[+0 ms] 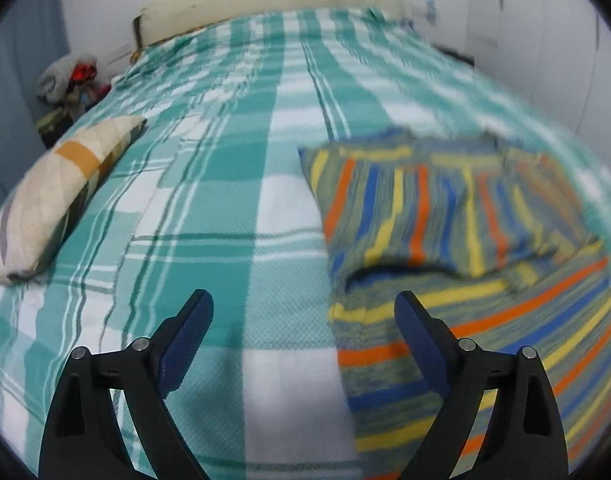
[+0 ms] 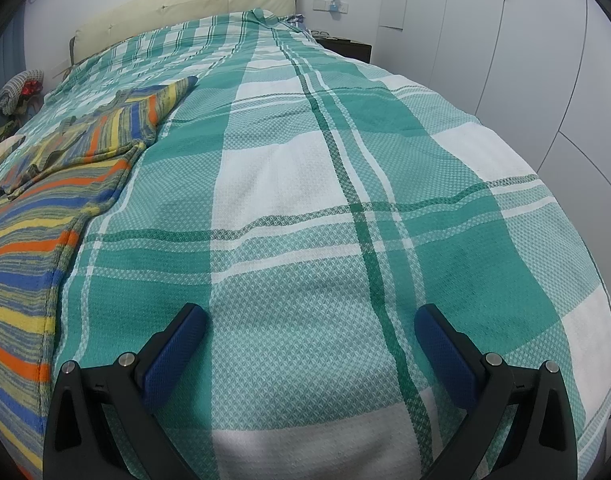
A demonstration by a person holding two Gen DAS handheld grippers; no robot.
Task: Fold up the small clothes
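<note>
Left gripper [image 1: 303, 304]: black frame, blue textured pads, jaws spread wide, nothing between them; it hangs above the bedspread with its right-hand finger [image 1: 419, 332] over the near edge of the garment.

Right gripper [image 2: 310, 318]: same build, jaws likewise wide apart and empty, above bare bedspread, well apart from the garment.

Striped knitted garment [image 1: 445, 216], [image 2: 37, 216]: grey-green ground with orange, blue and yellow bands. It lies on the bed, right of centre in the left wrist view and at the left edge in the right wrist view. One part is folded over the rest, its stripes running crosswise to those beneath.

Teal-and-white checked woven bedspread [image 1: 233, 168], [image 2: 305, 184]: covers the whole bed.

Cream patterned pillow with an orange band [image 1: 61, 192]: on the bed's left side, apart from the garment.

Cream padded headboard [image 2: 185, 4]: at the far end.

Heap of mixed fabrics [image 1: 71, 76]: beside the bed's far left corner.

White wardrobe doors [image 2: 505, 40]: along the right wall.
</note>
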